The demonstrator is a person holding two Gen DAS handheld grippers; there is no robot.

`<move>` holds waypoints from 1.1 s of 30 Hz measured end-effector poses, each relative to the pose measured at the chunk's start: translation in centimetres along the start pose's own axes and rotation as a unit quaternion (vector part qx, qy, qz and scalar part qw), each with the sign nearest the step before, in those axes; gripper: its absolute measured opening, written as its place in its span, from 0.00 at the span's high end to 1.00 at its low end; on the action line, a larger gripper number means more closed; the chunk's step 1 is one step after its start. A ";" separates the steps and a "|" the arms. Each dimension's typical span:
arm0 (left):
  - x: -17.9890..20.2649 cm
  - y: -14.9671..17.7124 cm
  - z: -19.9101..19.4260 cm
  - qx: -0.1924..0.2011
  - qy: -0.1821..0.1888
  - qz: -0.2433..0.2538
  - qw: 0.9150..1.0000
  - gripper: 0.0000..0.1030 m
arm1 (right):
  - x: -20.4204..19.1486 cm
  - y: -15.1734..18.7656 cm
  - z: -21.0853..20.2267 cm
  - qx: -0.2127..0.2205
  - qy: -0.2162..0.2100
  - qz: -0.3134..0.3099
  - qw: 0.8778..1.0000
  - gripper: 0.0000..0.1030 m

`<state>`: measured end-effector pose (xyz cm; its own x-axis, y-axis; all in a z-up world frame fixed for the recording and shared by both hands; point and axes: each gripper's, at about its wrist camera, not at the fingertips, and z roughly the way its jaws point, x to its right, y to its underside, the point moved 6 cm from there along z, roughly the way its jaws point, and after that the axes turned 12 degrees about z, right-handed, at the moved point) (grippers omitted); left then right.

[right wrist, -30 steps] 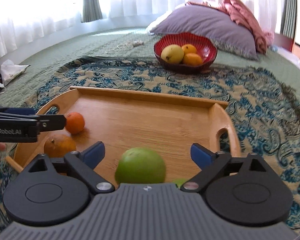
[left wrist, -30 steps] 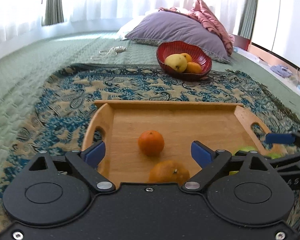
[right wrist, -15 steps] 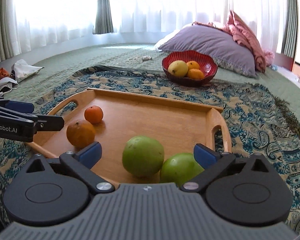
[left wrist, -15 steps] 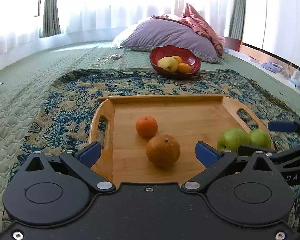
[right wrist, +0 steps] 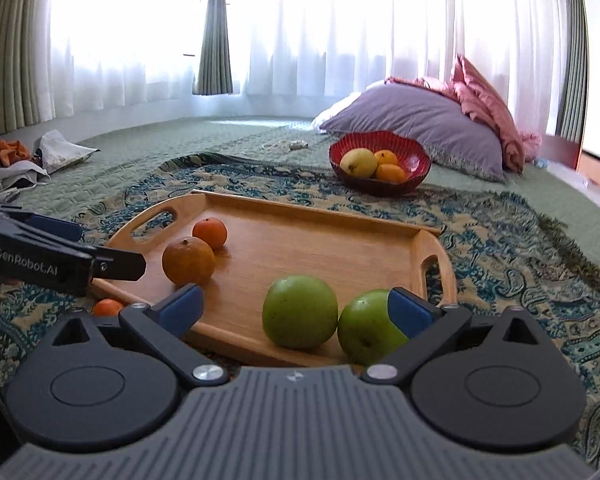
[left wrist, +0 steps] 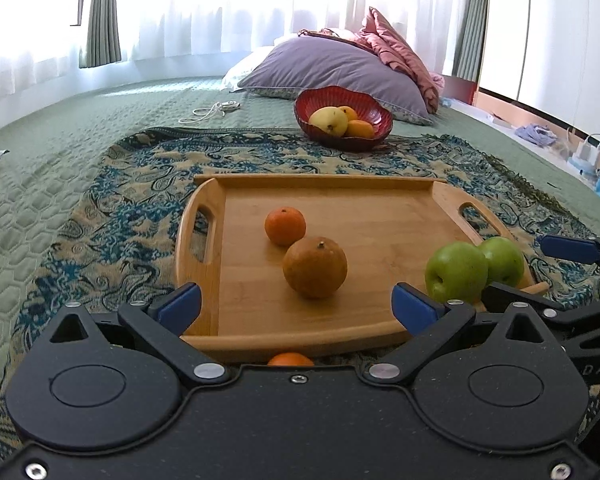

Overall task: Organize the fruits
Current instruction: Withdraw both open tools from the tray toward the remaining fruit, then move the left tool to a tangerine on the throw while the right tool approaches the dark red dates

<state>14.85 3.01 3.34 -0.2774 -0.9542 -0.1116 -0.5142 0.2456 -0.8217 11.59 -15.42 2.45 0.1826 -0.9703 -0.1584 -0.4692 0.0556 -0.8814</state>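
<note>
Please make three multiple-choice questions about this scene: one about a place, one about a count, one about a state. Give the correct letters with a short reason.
1. Where is the red bowl?
A. on the wooden tray
B. on the patterned blanket beyond the tray
C. on the purple pillow

2. How many green apples lie on the wooden tray?
A. one
B. two
C. four

3. How are the jaws of the right gripper?
A. open and empty
B. shut on an orange
C. shut on an apple

Answers:
1 B: the bowl sits on the patterned blanket, past the tray's far rim.
2 B: one green apple lies beside another.
3 A: the blue pads stand wide apart, gripping nothing.
</note>
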 end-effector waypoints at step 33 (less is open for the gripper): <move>1.1 6.2 -0.9 -0.006 -0.021 -0.019 1.000 0.01 | 0.1 7.0 -2.5 -0.007 -0.002 0.009 1.000 0.05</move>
<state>10.64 3.59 -1.37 -0.2233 -0.9692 -0.1038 -0.5342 0.2107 -0.8187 6.14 -15.76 -2.62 0.1771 -0.9683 -0.1760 -0.4843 0.0699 -0.8721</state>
